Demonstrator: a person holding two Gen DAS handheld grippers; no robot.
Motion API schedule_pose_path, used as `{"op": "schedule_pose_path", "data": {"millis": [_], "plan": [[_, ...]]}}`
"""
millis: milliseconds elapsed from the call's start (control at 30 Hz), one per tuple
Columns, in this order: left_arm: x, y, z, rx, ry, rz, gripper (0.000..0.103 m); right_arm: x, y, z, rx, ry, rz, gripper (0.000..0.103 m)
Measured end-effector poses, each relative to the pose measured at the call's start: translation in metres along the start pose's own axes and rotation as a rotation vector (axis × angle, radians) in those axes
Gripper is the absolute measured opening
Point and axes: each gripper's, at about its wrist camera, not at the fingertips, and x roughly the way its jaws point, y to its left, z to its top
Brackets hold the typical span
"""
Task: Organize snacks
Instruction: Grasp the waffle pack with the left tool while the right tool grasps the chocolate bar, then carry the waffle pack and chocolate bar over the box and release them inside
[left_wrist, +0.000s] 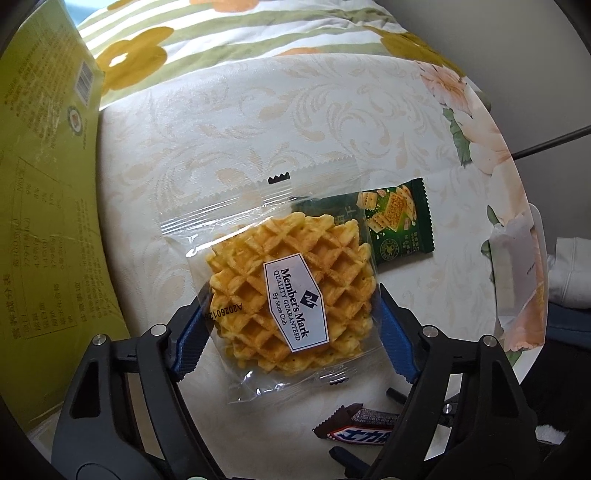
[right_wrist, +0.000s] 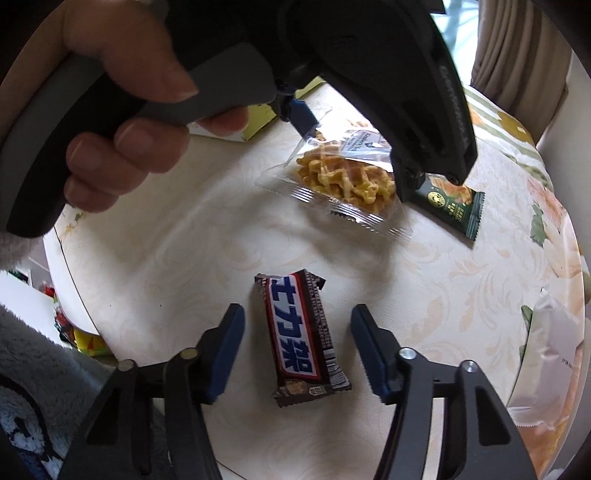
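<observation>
Left wrist view: my left gripper (left_wrist: 290, 328) has its blue pads pressed on both sides of the bagged waffle (left_wrist: 291, 291), near the tabletop (left_wrist: 207, 122) middle, overlapping the green cracker packet (left_wrist: 400, 221). Right wrist view: my right gripper (right_wrist: 295, 350) straddles the chocolate bar (right_wrist: 303, 338), jaws half-wide, pads clear of it. I'd centre the bar, squeeze lightly, and lift the waffle without crushing it.
</observation>
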Motion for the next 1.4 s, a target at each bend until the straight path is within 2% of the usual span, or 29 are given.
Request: {"op": "schedule_pose_path", "data": {"millis": [33,100,200,400,567,767,967,1167,1400], "plan": [[-0.001,0.0,0.0,-0.001,-0.001,-0.001,0.078,0.0,0.002,-0.001,-0.005,0.001,-0.006,0.05],[-0.003,0.0,0.0,-0.004,-0.008,-0.004,0.078,-0.003,0.007,-0.002,-0.009,-0.001,-0.018,0.038],[-0.006,0.001,-0.002,-0.004,-0.018,-0.006,0.078,-0.003,0.009,0.0,-0.005,-0.002,-0.03,0.028],[-0.018,-0.001,-0.004,-0.003,-0.043,-0.009,0.078,-0.01,0.008,0.0,0.031,-0.013,-0.026,0.027],[-0.041,-0.006,-0.003,-0.007,-0.092,-0.022,0.078,-0.026,-0.012,0.001,0.068,-0.04,-0.045,0.027],[-0.088,-0.01,-0.001,-0.051,-0.182,-0.045,0.078,-0.053,-0.03,0.013,0.075,-0.085,-0.084,0.027],[-0.142,0.0,-0.009,-0.163,-0.29,-0.062,0.078,-0.095,-0.06,0.036,0.066,-0.136,-0.095,0.027],[-0.194,0.034,-0.027,-0.281,-0.4,-0.03,0.078,-0.134,-0.078,0.075,0.006,-0.203,-0.105,0.027],[-0.242,0.105,-0.049,-0.351,-0.483,0.023,0.078,-0.152,-0.062,0.14,-0.018,-0.267,-0.062,0.027]]}}
